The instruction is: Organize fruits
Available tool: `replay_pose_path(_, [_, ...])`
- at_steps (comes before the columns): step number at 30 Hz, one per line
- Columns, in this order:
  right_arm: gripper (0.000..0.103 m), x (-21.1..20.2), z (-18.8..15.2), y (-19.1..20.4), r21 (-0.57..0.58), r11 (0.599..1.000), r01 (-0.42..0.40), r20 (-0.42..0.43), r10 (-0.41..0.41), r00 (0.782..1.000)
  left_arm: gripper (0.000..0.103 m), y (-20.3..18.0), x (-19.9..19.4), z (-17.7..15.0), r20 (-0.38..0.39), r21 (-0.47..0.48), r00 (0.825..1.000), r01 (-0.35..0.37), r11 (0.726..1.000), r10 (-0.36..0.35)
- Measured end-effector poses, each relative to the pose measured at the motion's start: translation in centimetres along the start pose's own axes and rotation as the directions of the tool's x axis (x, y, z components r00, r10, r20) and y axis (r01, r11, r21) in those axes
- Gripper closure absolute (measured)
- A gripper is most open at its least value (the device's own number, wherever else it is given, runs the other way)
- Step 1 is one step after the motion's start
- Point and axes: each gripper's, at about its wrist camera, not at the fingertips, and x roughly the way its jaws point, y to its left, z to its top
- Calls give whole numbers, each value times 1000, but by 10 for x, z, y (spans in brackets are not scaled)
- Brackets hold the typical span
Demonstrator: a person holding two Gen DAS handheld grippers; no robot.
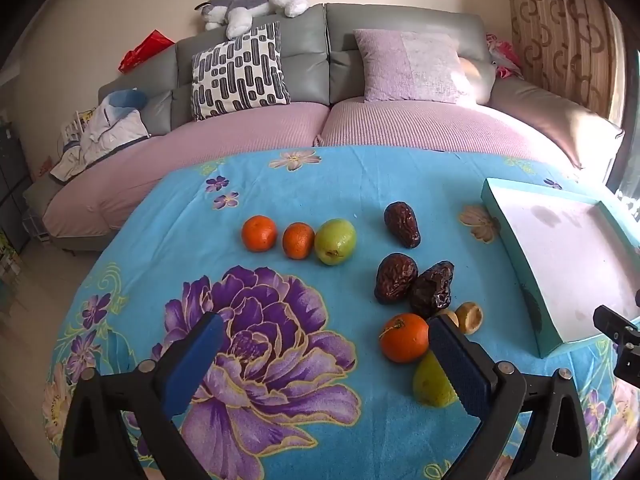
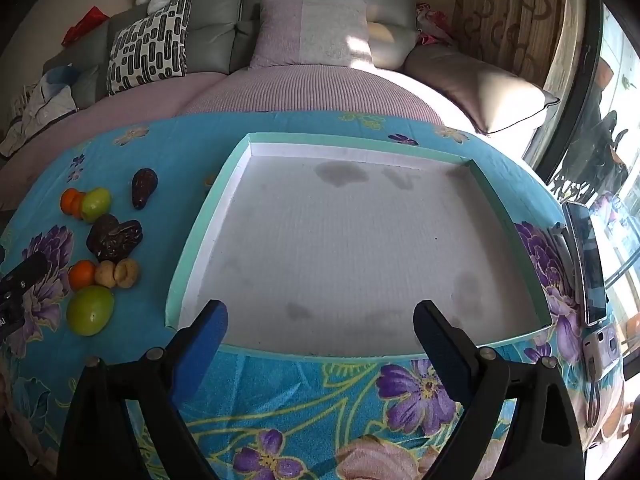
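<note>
I am holding my left gripper [image 1: 324, 354] wide open and empty over the flowered cloth [image 1: 280, 184] on the bench, its right pad just beside the near orange [image 1: 403, 337]. My right gripper [image 2: 320, 334] is also spread wide and holding nothing, hanging over the near rim of the teal tray [image 2: 200, 216], which is lying empty on the right side of the bench.

The fruit is all sitting loose on the cloth, left of the tray: two small oranges [image 1: 259, 233] and a green fruit [image 1: 335, 241] in a row at the far side, one dark date [image 1: 401, 219] alone, two more dates [image 1: 414, 284] touching each other, a pair of tan dried fruits [image 1: 470, 317], and nearest me the orange with a second green fruit [image 1: 431, 385] partly hidden behind my pad.

As I judge it, the step is a first pick, and the near orange is the handy one. To do it well I should be shifting right until the orange sits between the pads, coming down without nudging the green fruit or the dates, closing gently across its widest part, then carrying it over the tray wall.
</note>
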Motion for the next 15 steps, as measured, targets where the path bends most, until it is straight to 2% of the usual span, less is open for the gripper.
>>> replay_pose_path(3, [9, 1, -1, -1, 5, 1000, -9, -1, 9, 1000, 0, -4, 1, 1, 25, 14, 1000, -2, 1000, 1])
replay_pose_path(6, [9, -2, -1, 1, 3, 1000, -20, -5, 20, 1000, 0, 2, -9, 0, 37, -2, 999, 30, 1000, -30])
replay_pose_path(10, [9, -2, -1, -1, 9, 999, -40, -9, 40, 999, 0, -1, -7, 1, 17, 2, 1000, 25, 1000, -25])
replay_pose_path(15, [9, -2, -2, -5, 29, 998, -57, -16, 57, 998, 0, -8, -5, 0, -8, 0, 998, 64, 998, -64])
